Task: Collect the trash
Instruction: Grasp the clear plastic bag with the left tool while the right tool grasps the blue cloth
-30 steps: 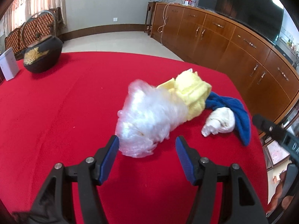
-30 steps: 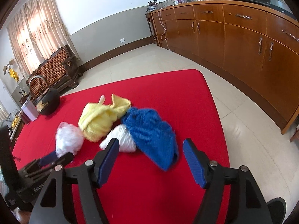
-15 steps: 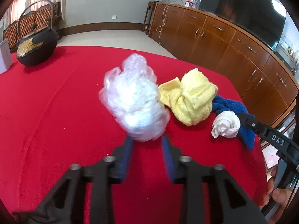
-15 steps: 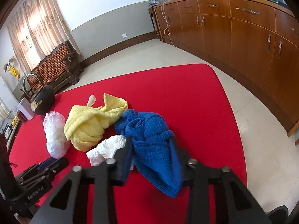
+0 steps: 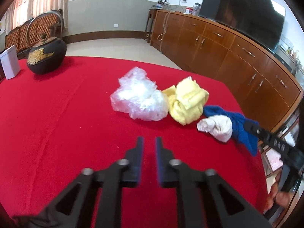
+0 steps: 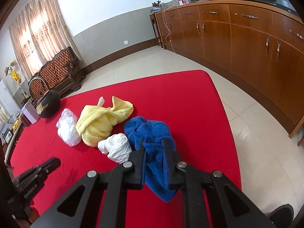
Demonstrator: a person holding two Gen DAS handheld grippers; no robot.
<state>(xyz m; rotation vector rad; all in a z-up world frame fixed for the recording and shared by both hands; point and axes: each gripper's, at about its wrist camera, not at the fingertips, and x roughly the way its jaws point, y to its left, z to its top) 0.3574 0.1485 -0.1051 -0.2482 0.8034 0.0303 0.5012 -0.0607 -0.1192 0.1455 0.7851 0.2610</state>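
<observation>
A crumpled clear plastic bag (image 5: 139,100) lies on the red tablecloth (image 5: 57,123), just ahead of my left gripper (image 5: 148,139). Its jaws stand narrowly apart and are opening, with nothing between them. Right of the bag sit a yellow knitted cloth (image 5: 188,100), a white paper wad (image 5: 218,126) and a blue knitted cloth (image 5: 239,125). My right gripper (image 6: 153,142) is shut on the blue knitted cloth (image 6: 148,127), which bunches between its pads. The white wad (image 6: 116,148) lies just left of it, then the yellow cloth (image 6: 100,121) and the bag (image 6: 68,129).
A black teapot (image 5: 45,57) and a white box (image 5: 9,64) stand at the table's far left. Wooden cabinets (image 6: 247,38) line the wall to the right, across tiled floor. The table's right edge (image 6: 224,114) runs close beside the blue cloth.
My left gripper shut on the plastic bag, then let it go; the bag now lies free ahead of the fingers. My right gripper moved onto the blue cloth and shut on it.
</observation>
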